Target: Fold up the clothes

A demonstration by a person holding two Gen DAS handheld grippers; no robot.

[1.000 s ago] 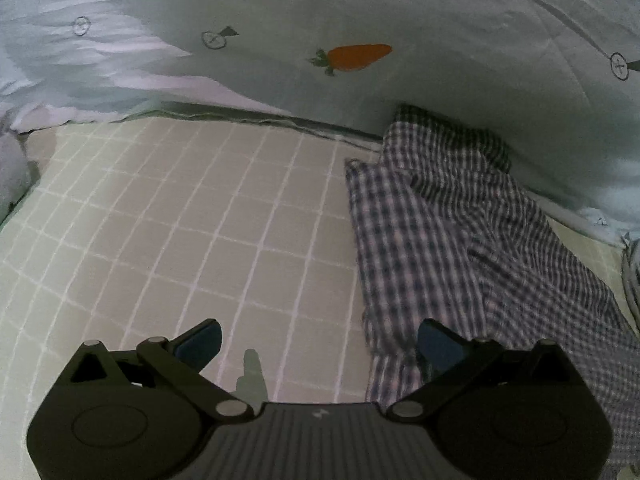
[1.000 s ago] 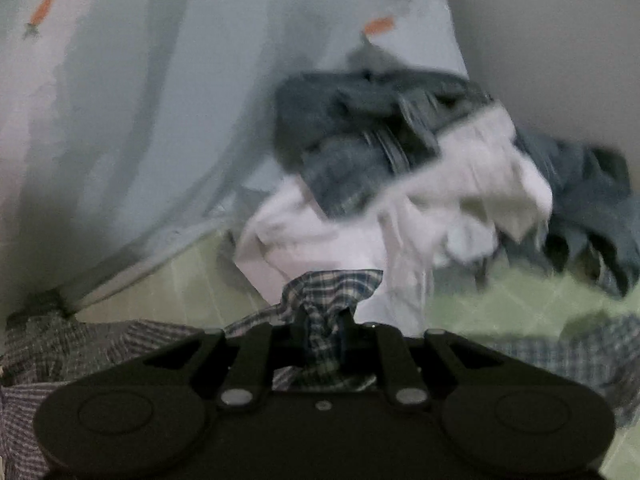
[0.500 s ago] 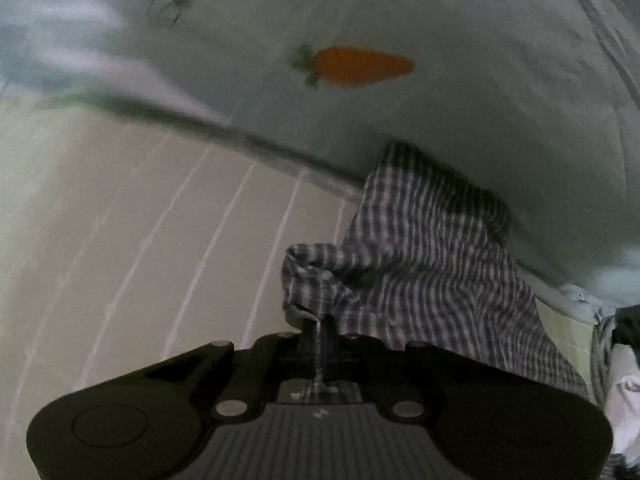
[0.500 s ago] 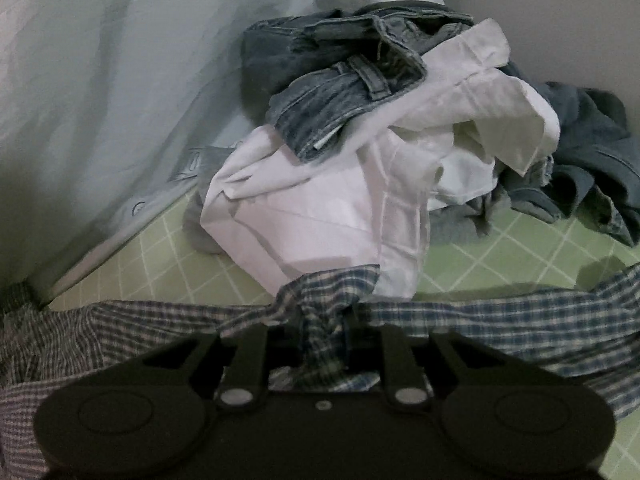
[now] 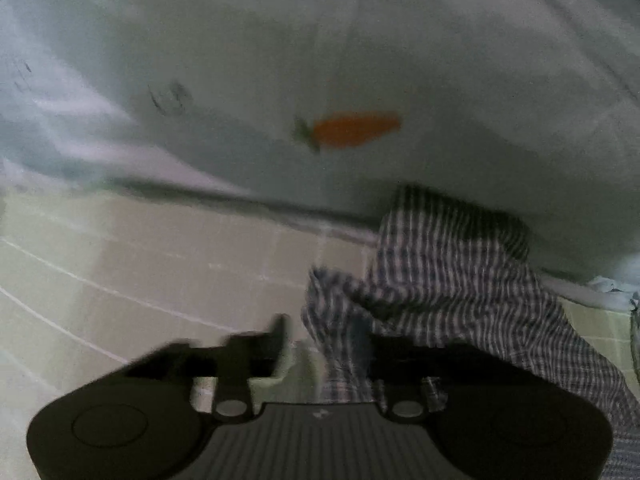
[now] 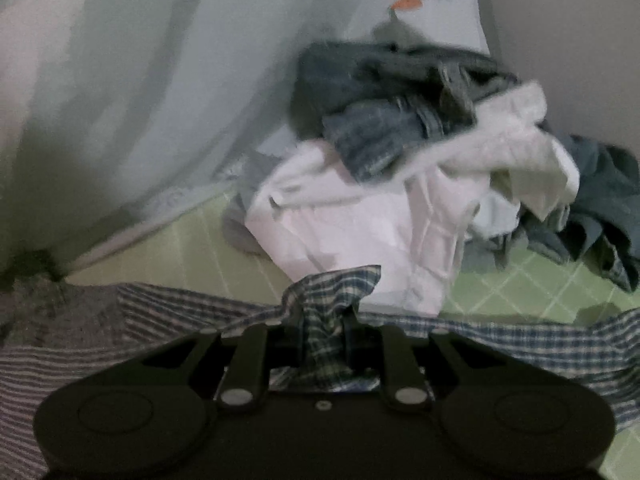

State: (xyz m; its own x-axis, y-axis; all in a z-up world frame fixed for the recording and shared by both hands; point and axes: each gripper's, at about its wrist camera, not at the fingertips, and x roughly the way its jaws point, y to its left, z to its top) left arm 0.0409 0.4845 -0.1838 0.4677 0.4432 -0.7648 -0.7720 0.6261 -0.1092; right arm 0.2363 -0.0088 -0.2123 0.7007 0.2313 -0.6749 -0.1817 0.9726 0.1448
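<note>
While the left hand-held gripper (image 5: 324, 344) sits low in the left wrist view, its jaws have just been opening and now stand apart, blurred, with a corner of the blue-and-white checked cotton shirt (image 5: 452, 280) lying between them; the left finger (image 5: 276, 340) is clear of the cloth, and whether the right finger touches it cannot be told. To the left of the shirt lies the pale cream bed sheet with a white grid of lines (image 5: 140, 272). Across the upper frame spreads a pale grey-green quilt (image 5: 440, 60) printed with an orange carrot (image 5: 352, 130) at centre, and the shirt's far end runs up against the quilt's edge.

In the right wrist view, the same quilt (image 6: 160, 80) fills the upper left. The right hand-held gripper (image 6: 322, 334), at lower centre, is nearly closed and pinches a bunched fold of the checked shirt (image 6: 332, 292), whose cloth stretches to both sides along the lower frame. Beyond it, right of centre, a crumpled white shirt (image 6: 360, 224) lies heaped with faded blue denim jeans (image 6: 392, 96) on top, and a dark blue-grey garment (image 6: 600, 200) lies at far right.
</note>
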